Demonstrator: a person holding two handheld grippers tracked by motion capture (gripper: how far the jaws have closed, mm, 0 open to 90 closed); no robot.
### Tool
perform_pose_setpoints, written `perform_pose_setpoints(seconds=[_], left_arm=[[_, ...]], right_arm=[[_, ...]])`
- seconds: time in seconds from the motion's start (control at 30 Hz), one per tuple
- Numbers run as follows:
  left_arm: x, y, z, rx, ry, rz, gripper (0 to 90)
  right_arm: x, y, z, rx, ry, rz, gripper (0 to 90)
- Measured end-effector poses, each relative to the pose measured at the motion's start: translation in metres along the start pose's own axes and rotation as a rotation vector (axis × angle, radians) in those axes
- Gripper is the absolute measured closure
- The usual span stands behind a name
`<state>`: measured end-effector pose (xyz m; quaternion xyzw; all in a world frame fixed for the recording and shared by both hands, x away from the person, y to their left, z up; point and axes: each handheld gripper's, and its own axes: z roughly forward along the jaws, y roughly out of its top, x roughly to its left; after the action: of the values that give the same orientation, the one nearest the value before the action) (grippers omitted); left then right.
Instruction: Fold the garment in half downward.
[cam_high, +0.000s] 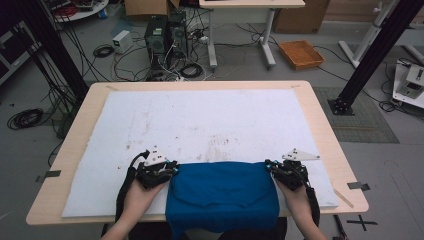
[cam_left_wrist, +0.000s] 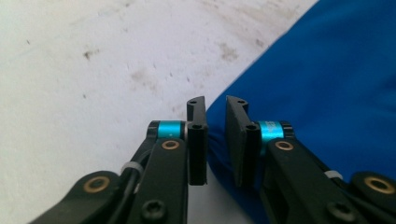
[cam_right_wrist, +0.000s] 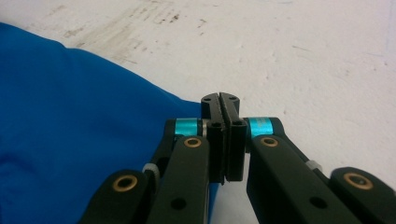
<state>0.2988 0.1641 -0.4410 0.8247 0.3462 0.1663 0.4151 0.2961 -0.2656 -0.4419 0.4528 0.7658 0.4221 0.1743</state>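
Now, left tongs (cam_left_wrist: 215, 100) slightly apart at the cloth's (cam_high: 222, 192) far left corner, right tongs (cam_right_wrist: 220, 97) pressed together at its far right corner, grip unclear. Cloth folded at mid near edge of the mat (cam_high: 210, 115), draping over. Likely more folding left.

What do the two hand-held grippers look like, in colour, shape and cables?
Both the left gripper and the right gripper are black, with two flat black jaws, bright blue rings at the jaw joints, brass-coloured pivots and screws. Each carries a grey three-cornered plate on top, and a black cable trails back along the bare forearm.
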Motion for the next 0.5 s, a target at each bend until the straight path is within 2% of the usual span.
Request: perform_pose_setpoints(seconds=[0.13, 0.2, 0.3, 0.37, 0.43, 0.5], left_arm=[[0.001, -0.004, -0.006, -0.010, 0.004, -0.013, 76.9], [0.005, -0.002, -0.011, -0.032, 0.009, -0.030, 68.4], [0.011, 0.003, -0.013, -0.080, 0.002, -0.068, 59.8], [0.014, 0.006, -0.009, -0.056, -0.034, -0.090, 53.4], [0.014, 0.005, -0.004, -0.023, -0.040, -0.099, 52.7], [0.013, 0.002, 0.001, 0.012, -0.041, -0.101, 52.7]], right_arm=[[-0.001, -0.001, -0.002, -0.004, -0.004, 0.003, 88.9], [0.000, 0.000, -0.004, -0.016, -0.009, -0.001, 79.0], [-0.001, 0.006, -0.007, -0.049, -0.020, 0.012, 69.2], [-0.004, 0.010, -0.007, -0.061, -0.027, 0.037, 63.2], [-0.007, 0.011, -0.004, -0.050, -0.020, 0.058, 57.6], [-0.009, 0.010, 0.003, -0.017, -0.002, 0.078, 57.3]])
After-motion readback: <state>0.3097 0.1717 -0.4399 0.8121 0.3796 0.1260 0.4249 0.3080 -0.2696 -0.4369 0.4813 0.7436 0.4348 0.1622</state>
